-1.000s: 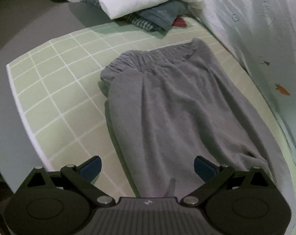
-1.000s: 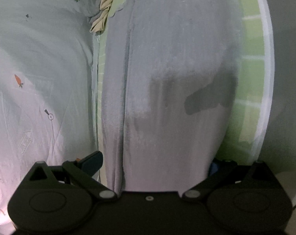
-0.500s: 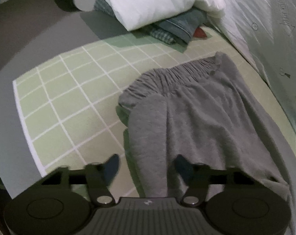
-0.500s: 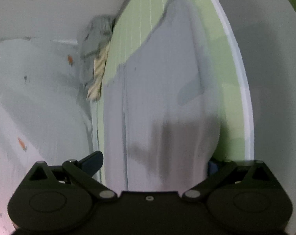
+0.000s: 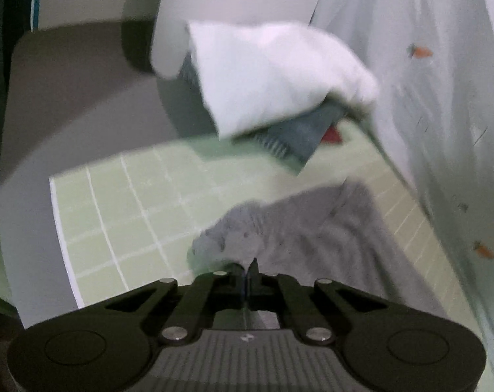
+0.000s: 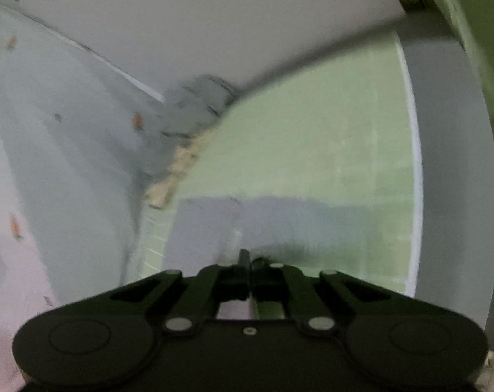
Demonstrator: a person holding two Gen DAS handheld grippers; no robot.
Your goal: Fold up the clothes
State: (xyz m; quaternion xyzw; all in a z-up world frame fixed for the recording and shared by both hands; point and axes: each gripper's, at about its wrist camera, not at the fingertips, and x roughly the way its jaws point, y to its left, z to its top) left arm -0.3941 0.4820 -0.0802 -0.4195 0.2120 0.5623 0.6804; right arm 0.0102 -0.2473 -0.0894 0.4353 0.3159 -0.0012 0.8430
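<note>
The grey trousers (image 5: 328, 238) lie on the green checked mat (image 5: 126, 202), which serves as the landmark here. In the left wrist view their gathered waistband sits toward the middle of the mat, lifted and bunched just ahead of the left claw (image 5: 247, 269). That claw has just been closing, and its jaws now stand pressed together with grey cloth of the trousers pinched between them. Beyond the far edge of the mat sits a heap of other laundry: a white garment (image 5: 273, 75) on top of a dark blue-grey checked one (image 5: 299, 134), with a small red patch (image 5: 332, 135) showing beside it. Along the right side of the mat runs a pale sheet printed with small carrots (image 5: 443, 98).

In the right wrist view the right claw (image 6: 247, 261) has also just been closing; its jaws meet on the near end of the trousers (image 6: 279, 222), which spread as a flat grey band across the near part of the mat (image 6: 312, 130). At the mat's far left corner lie a crumpled grey cloth (image 6: 194, 104) and a beige one (image 6: 178, 170). Both views are blurred
</note>
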